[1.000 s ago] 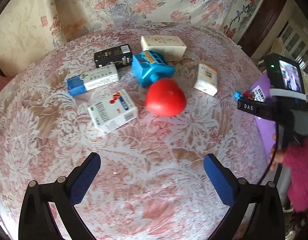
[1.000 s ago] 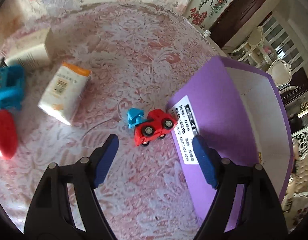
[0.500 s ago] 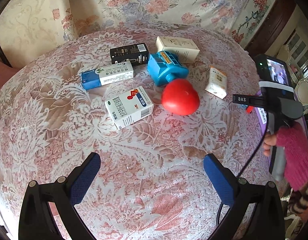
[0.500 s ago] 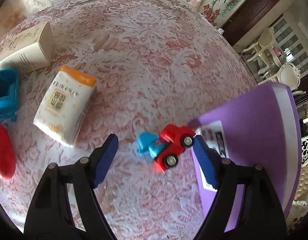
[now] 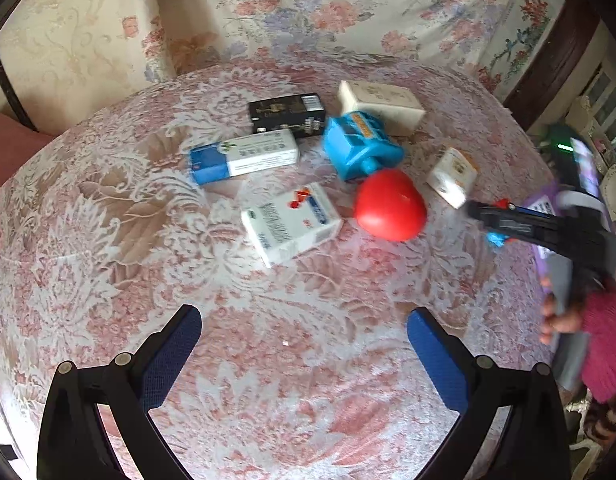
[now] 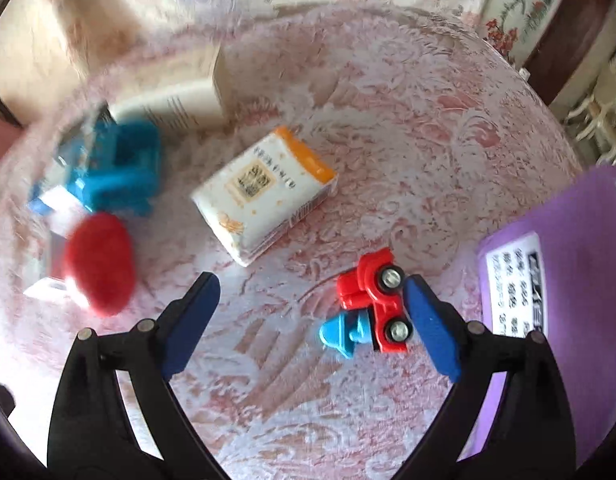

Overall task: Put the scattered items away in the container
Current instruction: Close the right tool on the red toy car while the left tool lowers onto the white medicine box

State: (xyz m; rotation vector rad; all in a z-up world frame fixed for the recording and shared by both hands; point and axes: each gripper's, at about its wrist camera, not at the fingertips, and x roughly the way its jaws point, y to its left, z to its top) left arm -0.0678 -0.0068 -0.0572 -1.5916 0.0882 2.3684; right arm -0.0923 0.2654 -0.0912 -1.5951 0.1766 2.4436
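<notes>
Purple cardboard container point(image 6: 579, 280) stands at the bench's point(image 6: 407, 128) right edge, clear only in right-wrist view. Left-wrist view alone shows five cartons, counted: blue-white point(image 5: 244, 156), black point(image 5: 288, 114), red-marked white point(image 5: 292, 222), cream point(image 5: 381, 102), orange-topped point(image 5: 451, 176). One red heart point(image 5: 389, 210). Left gripper point(image 5: 304, 354) hovers, jaws released. Right gripper point(image 6: 311, 320), jaws released, right pad beside small red-blue toy car point(image 6: 371, 304).

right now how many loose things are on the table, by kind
boxes: 5 (black, cream, blue-white, red-blue-white, orange-white)
toy vehicles: 2 (blue truck, small red car)
red heart: 1
total: 8
</notes>
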